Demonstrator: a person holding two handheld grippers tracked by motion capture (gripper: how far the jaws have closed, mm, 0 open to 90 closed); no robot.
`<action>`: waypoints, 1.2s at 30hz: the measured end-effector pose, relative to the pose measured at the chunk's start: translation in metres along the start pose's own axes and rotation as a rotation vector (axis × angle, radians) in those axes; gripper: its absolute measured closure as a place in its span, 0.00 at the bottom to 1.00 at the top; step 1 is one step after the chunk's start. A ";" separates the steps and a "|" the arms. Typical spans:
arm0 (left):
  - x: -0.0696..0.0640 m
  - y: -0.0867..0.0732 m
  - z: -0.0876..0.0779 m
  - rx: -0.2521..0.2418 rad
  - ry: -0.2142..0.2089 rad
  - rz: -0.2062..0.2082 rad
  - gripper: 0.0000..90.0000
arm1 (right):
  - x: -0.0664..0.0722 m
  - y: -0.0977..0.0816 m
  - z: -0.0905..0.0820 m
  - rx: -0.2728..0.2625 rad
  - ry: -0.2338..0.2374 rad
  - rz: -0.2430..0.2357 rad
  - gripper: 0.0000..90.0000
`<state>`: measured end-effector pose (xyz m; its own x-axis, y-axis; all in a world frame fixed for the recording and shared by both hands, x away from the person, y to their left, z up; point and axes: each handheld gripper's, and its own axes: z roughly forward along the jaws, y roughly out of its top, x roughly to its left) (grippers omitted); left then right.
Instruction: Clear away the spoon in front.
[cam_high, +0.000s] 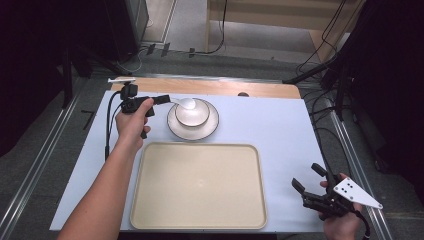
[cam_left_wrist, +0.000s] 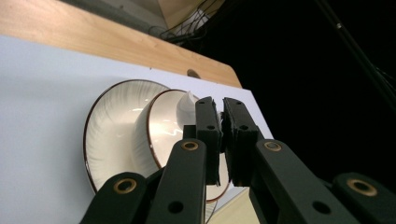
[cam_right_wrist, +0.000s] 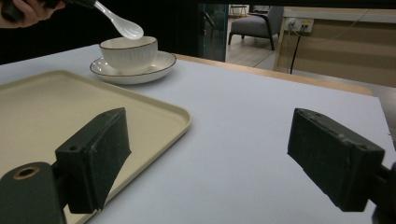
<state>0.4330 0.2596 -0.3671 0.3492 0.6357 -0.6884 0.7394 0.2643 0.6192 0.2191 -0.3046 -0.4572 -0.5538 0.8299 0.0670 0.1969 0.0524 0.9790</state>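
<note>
Left gripper (cam_high: 162, 99) fingers (cam_left_wrist: 208, 122) clenched on one white ceramic spoon (cam_high: 186, 103), spoon head over the bowl (cam_high: 192, 112); right gripper (cam_high: 306, 181) fingers (cam_right_wrist: 95, 148) spread wide, grasping nothing.
Count: one spoon, one ribbed bowl on one dark-rimmed saucer (cam_high: 212, 125), one beige tray (cam_high: 198, 186) on the bench (cam_high: 285, 125). Right gripper view shows the spoon (cam_right_wrist: 119, 23) clear above the bowl rim (cam_right_wrist: 128, 43); left gripper view hides the handle between the fingers.

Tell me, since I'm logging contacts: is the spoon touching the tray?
No: the spoon, held by the left gripper, hangs above the bowl, away from the tray.
</note>
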 end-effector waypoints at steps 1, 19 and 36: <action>-0.002 0.000 -0.003 -0.006 -0.003 0.006 0.97 | 0.000 0.000 0.000 0.001 0.001 -0.001 0.14; -0.016 -0.026 -0.065 -0.069 0.000 0.039 0.97 | 0.004 0.000 0.003 0.012 0.008 -0.013 0.14; -0.024 -0.085 -0.122 -0.141 0.052 0.065 0.97 | 0.004 -0.002 0.006 0.023 0.011 -0.017 0.15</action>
<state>0.2917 0.3104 -0.3566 0.3603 0.6908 -0.6269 0.6268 0.3185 0.7111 0.2211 -0.2977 -0.4596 -0.5665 0.8224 0.0522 0.2057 0.0798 0.9754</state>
